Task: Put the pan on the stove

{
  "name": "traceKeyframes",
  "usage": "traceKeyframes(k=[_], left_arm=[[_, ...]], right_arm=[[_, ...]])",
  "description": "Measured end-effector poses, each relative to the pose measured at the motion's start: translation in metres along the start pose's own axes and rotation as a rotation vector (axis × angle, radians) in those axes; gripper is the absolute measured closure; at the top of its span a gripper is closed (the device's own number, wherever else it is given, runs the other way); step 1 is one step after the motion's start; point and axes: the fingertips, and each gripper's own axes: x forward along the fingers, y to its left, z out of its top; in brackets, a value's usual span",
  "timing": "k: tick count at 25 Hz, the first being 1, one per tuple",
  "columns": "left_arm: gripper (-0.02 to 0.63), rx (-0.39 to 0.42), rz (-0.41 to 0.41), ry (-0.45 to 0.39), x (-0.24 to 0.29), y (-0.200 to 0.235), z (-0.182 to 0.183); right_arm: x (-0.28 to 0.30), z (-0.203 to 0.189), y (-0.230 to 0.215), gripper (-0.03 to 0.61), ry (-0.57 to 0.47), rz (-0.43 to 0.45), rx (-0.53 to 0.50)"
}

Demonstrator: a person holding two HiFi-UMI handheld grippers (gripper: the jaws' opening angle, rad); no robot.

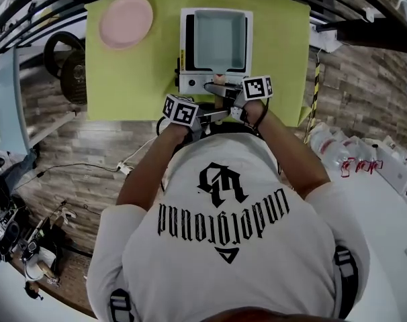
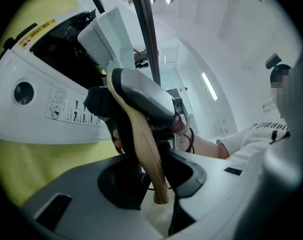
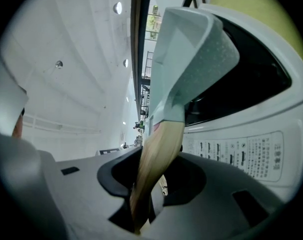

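Note:
A pale mint square pan [image 1: 220,40] sits on the white stove [image 1: 187,80] on the yellow-green table top. Its wooden handle points toward me over the stove's control panel. Both grippers meet at that handle: my left gripper [image 1: 205,117] from the left, my right gripper [image 1: 229,104] from the right. In the left gripper view the handle [image 2: 141,139] runs down between the jaws of the left gripper [image 2: 159,194], with the pan [image 2: 104,34] and the stove [image 2: 21,114] behind. In the right gripper view the right gripper [image 3: 141,204] is shut on the handle [image 3: 156,159] below the pan [image 3: 191,54].
A pink plate [image 1: 126,20] lies at the table's far left corner. The yellow-green top [image 1: 136,79] ends just in front of the stove. A black round stand [image 1: 66,59] is left of the table. A white counter with small packets [image 1: 358,163] is to my right.

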Motion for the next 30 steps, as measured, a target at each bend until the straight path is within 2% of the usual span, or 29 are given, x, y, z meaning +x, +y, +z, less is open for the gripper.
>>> traceKeyframes(k=[8,18,23,26,28,30], left_arm=[[0.48,-0.003,0.027,0.014,0.004,0.023,-0.002],[0.479,-0.029,-0.018,0.022,0.005,0.025,-0.001],[0.458,-0.031,-0.007,0.018,0.003,0.029,0.0],[0.442,-0.033,-0.005,0.008,0.0,0.03,0.001],[0.405,-0.045,-0.009,-0.001,-0.003,0.029,0.002],[0.369,-0.056,-0.014,-0.016,-0.006,0.028,0.003]], right_arm=[[0.004,0.001,-0.018,0.448,0.011,-0.017,0.003],[0.005,0.003,-0.024,0.451,-0.015,-0.023,0.021],[0.006,0.003,-0.022,0.438,-0.014,-0.022,0.007],[0.008,0.004,-0.019,0.376,-0.018,-0.022,0.004],[0.009,0.005,-0.019,0.314,-0.025,-0.03,0.007],[0.007,0.006,-0.022,0.283,-0.031,-0.053,0.006]])
